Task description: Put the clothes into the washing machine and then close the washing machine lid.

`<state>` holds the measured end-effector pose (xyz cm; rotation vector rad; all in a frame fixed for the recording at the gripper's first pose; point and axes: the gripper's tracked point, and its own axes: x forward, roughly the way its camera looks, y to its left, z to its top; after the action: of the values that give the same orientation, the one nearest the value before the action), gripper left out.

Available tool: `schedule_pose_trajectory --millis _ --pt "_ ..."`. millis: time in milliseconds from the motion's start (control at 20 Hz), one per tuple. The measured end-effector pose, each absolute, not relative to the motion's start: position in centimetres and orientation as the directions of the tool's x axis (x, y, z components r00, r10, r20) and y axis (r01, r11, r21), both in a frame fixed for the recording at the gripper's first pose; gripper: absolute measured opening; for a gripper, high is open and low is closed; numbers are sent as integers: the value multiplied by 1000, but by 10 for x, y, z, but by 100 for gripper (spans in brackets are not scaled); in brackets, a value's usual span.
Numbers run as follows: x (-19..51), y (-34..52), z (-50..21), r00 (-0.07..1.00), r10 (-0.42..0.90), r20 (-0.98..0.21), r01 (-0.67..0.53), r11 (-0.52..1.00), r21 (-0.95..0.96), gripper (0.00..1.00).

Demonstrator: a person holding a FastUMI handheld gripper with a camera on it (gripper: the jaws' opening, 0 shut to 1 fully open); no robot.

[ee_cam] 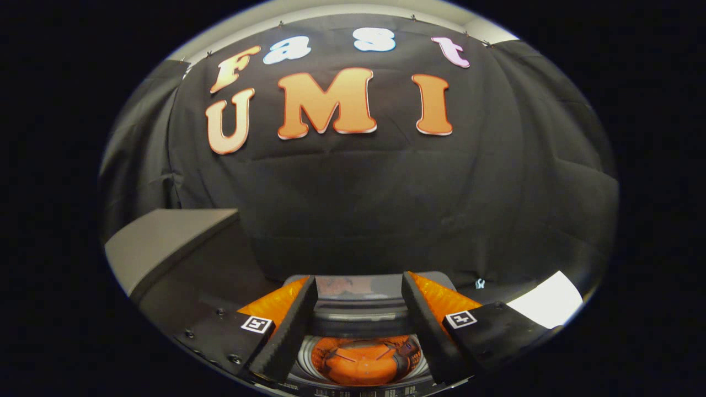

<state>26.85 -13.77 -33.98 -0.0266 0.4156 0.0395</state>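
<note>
Tongs [358, 309] released, nothing held. Between the fingers, below: washing machine [361, 328] drum, orange clothes [361, 364] already inside. Lid [358, 288] raised beyond; likely rigid, light, hinged. Push its upper edge down.

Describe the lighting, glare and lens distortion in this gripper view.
Gripper view: strong fisheye bending curves the black cloth wall; dim overall; glare whitens a flat pale surface; the orange garment in the round metal washing machine drum reads sharp, seen between the open hand-held gripper fingers.
</note>
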Motion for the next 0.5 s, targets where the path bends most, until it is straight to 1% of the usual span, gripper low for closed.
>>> schedule_pose_trajectory --millis 200,500 --pt "254 -134 -386 870 44 -490 -55 998 -8 98" --pt "230 -135 -445 809 39 -587 -35 999 17 99"
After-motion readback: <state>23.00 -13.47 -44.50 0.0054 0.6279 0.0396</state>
